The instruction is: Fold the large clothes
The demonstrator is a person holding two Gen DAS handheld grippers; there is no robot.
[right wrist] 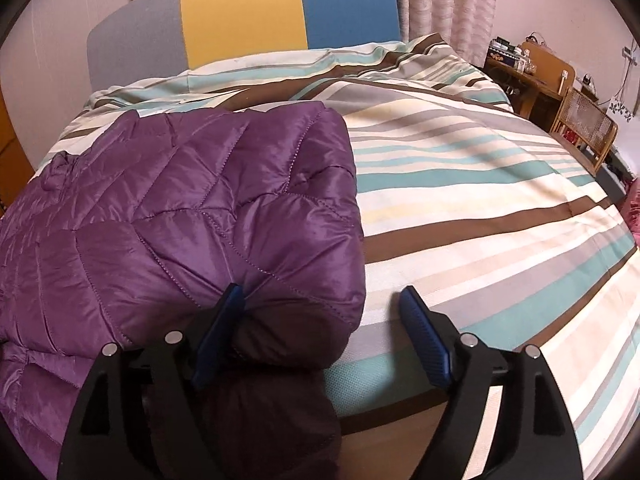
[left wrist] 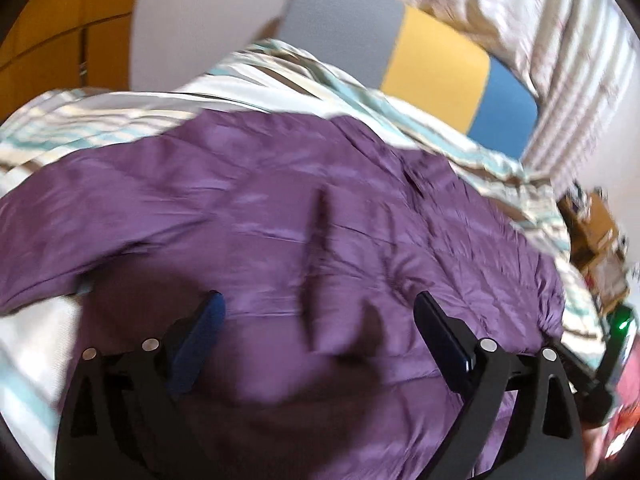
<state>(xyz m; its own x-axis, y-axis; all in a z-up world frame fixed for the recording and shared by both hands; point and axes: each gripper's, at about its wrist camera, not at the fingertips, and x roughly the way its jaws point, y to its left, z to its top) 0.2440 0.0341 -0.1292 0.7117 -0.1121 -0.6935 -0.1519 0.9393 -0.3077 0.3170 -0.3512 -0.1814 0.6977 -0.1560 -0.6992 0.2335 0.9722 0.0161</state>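
A purple quilted jacket (left wrist: 280, 200) lies spread on a striped bed cover (left wrist: 280, 76); the left wrist view is blurred. My left gripper (left wrist: 320, 300) hovers over the jacket's middle with its jaws wide apart and nothing pinched between them. In the right wrist view the jacket (right wrist: 180, 200) shows a folded, rounded right edge. My right gripper (right wrist: 322, 293) is open over the near right corner of that fold. Its left finger (right wrist: 224, 320) rests against the fabric, while its right finger (right wrist: 424, 328) stands apart over the bare cover (right wrist: 480, 200).
A grey, yellow and blue headboard (right wrist: 240, 12) stands at the far end of the bed, with patterned curtains (right wrist: 448, 0) behind it. A wooden desk (right wrist: 536, 76) and a chair (right wrist: 588, 128) stand to the right of the bed. Wooden cupboard doors (left wrist: 60, 32) are at the left.
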